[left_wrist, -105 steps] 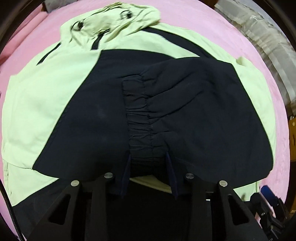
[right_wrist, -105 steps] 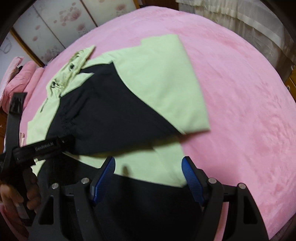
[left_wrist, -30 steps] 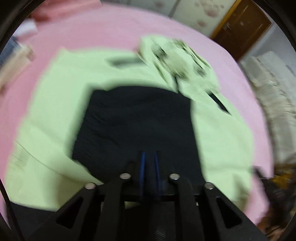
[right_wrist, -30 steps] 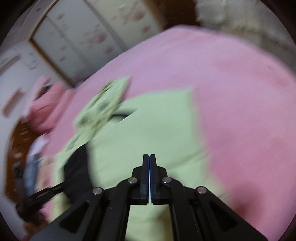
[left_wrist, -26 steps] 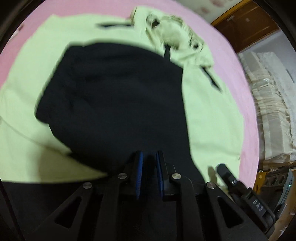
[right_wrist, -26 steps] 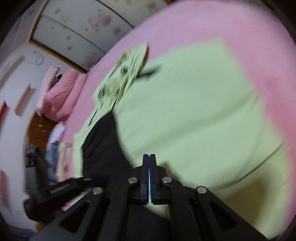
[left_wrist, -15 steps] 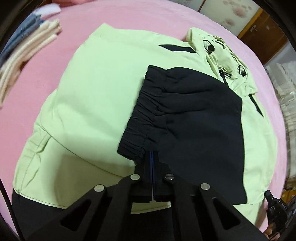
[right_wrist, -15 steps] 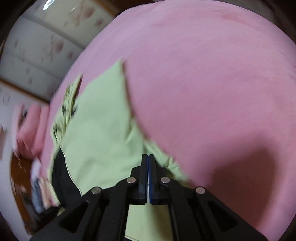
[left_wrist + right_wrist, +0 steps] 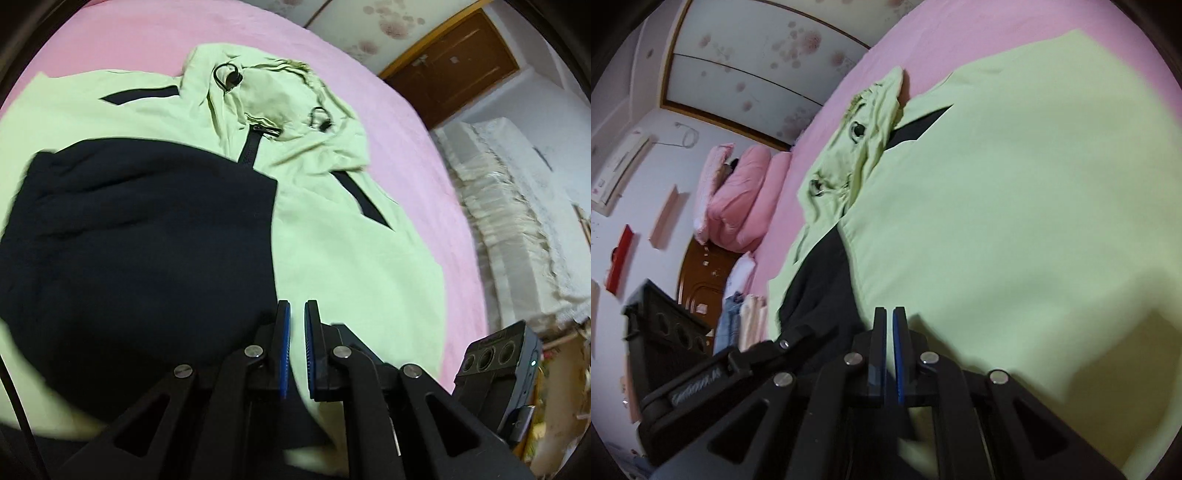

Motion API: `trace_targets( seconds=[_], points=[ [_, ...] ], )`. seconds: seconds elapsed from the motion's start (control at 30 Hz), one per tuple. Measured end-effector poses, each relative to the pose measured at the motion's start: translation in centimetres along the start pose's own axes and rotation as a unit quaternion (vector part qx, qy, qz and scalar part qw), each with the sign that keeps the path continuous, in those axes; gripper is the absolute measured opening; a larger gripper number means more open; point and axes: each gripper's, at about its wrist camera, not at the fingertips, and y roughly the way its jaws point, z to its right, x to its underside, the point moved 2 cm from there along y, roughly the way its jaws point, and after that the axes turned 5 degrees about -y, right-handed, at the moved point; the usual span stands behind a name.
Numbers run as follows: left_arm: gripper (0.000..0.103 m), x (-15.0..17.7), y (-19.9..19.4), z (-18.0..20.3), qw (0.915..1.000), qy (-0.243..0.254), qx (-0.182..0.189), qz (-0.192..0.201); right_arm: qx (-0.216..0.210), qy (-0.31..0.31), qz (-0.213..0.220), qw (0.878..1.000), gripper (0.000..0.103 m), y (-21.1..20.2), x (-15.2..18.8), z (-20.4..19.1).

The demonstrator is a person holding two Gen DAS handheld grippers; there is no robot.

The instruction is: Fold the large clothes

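Both sleeves of the jacket [image 9: 351, 258] lie folded across its front below the hood [image 9: 280, 96], the bottom half still unfolded; the left gripper [image 9: 295, 332] is slightly parted, holding nothing, and the right gripper [image 9: 889, 332] is nearly closed, empty.

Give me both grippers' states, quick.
Left gripper: jaws slightly apart, gripping nothing visible.
Right gripper: shut, nothing visibly held.

Bedroom, pink bed [image 9: 406, 122], pillows [image 9: 738, 199], wardrobe [image 9: 746, 62]

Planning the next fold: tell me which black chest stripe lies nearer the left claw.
The stripe below the hood, on the green side; the other lies beyond the black sleeve.
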Motion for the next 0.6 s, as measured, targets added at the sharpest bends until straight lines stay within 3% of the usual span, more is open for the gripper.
trace_targets(
  seconds=[0.1,0.17,0.23,0.3,0.37,0.4,0.47,0.5,0.6],
  points=[
    [0.004,-2.3,2.0,-1.3,0.9987,-0.023,-0.04,0.022,0.007,0.008,0.002,1.0,0.0,0.7,-2.9,2.6],
    [0.002,-4.1,1.7,-3.0,0.9949,-0.047,-0.066,0.061,0.029,-0.024,0.008,0.999,0.0,0.4,-4.6,3.3],
    [0.002,-5.9,0.8,-5.5,0.9855,-0.076,-0.117,0.097,0.108,-0.059,0.03,0.992,0.0,-1.6,-7.1,5.0],
    [0.002,-7.3,-0.3,-7.9,0.9779,-0.098,-0.143,0.116,0.141,-0.057,0.049,0.987,0.0,-3.9,-7.7,6.7],
    [0.002,-8.0,-1.2,-9.3,0.972,-0.099,-0.174,0.122,0.189,-0.073,0.063,0.977,0.0,-5.8,-8.0,7.3],
    [0.001,-8.4,-1.7,-10.0,0.9689,-0.091,-0.194,0.124,0.247,-0.093,0.083,0.961,0.0,-7.1,-7.9,7.1],
    [0.001,-8.7,-1.6,-10.6,0.9734,-0.087,-0.181,0.11,0.334,-0.097,0.103,0.932,0.0,-8.1,-8.2,7.4],
    [0.001,-8.9,-1.3,-10.7,0.9745,-0.088,-0.177,0.105,0.353,-0.074,0.105,0.927,0.0,-8.7,-8.2,8.4],
    [0.001,-9.2,-0.4,-10.1,0.9717,-0.07,-0.202,0.101,0.323,-0.022,0.124,0.938,0.0,-9.3,-7.7,9.7]
  ],
)
